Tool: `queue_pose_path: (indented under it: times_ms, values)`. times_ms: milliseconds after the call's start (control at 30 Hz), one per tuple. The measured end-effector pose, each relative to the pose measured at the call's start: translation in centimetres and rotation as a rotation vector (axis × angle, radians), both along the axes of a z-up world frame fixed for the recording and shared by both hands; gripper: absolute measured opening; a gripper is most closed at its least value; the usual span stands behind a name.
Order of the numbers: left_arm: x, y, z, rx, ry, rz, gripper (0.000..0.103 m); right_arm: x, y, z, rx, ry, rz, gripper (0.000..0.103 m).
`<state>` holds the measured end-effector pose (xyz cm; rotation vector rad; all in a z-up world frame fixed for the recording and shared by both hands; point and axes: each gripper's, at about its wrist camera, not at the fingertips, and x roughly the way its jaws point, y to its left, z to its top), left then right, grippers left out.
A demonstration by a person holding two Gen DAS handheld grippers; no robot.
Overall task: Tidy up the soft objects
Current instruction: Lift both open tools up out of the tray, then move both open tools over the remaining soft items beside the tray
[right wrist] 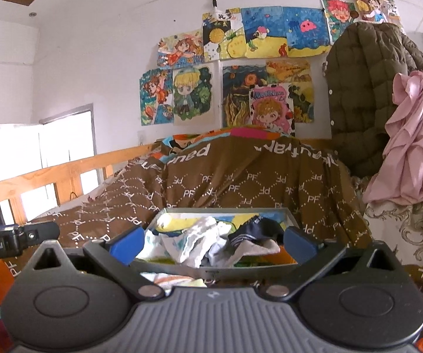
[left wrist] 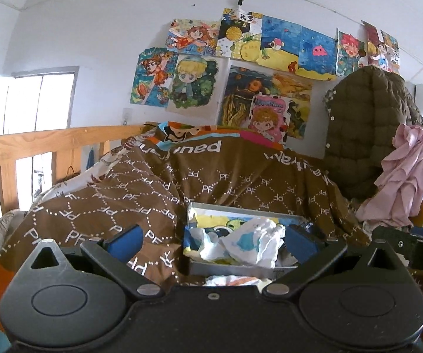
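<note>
Both grippers are held low over the bed, side by side, each aimed at the same shallow grey tray (right wrist: 289,216) resting on the brown patterned quilt (right wrist: 240,182). The left gripper (left wrist: 211,242) has its blue pads spread wide with nothing between them; the right gripper (right wrist: 212,242) stands likewise wide and empty. The tray lies directly ahead of both, just beyond the fingertips. Inside it is a loose heap of small garments: a crumpled white cloth (right wrist: 199,242) with blue markings, ahead and slightly left of the right gripper's centre, and a dark navy sock (right wrist: 254,229) with a grey toe, ahead and to its right. A further pale piece (right wrist: 167,281) lies on the quilt before the tray's near rim. In my judgement these items are light, limp and compressible, not fragile; they will sag and may drag neighbours when lifted. A raised fold or bunched ridge offers the surest hold, pinched well in from the edge. The navy sock's upstanding cuff appears the most accessible purchase.
</note>
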<state>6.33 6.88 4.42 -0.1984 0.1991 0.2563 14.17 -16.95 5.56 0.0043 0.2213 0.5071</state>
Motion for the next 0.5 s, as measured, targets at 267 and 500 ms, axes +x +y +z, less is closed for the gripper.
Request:
queue_pose_path:
  times_ms: [267,500]
  values:
    - [0.3,1.4,-2.8,-0.053,0.067,0.007,0.102,1.1,0.8,-1.8,-0.043,0.044,0.009,0.103]
    - [0.7,1.7,-3.9,-0.05,0.103,-0.031,0.102,1.4,1.5,-3.0,-0.079,0.088,0.025,0.103]
